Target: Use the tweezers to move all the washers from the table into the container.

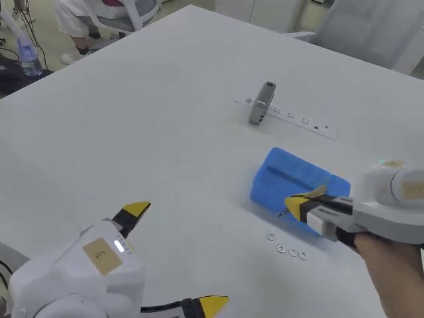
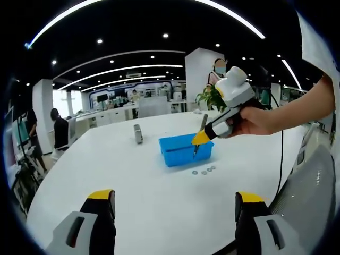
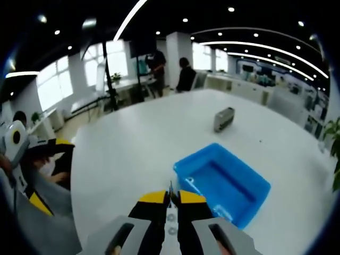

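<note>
Several small metal washers (image 1: 286,250) lie in a short row on the white table, just in front of the blue container (image 1: 298,180). My right gripper (image 1: 298,203) is shut on the tweezers (image 1: 283,212), whose tip hangs over the container's near edge, above the washers (image 2: 204,171). Whether the tip holds a washer is too small to tell. In the right gripper view the jaws (image 3: 170,197) pinch the tweezers (image 3: 170,187) beside the blue container (image 3: 223,183). My left gripper (image 1: 173,258) stands open at the near left, holding nothing.
A grey device (image 1: 262,103) lies on a white strip (image 1: 301,121) beyond the container. The white table (image 1: 132,119) stretches wide to the left. Chairs and people stand past the far edges.
</note>
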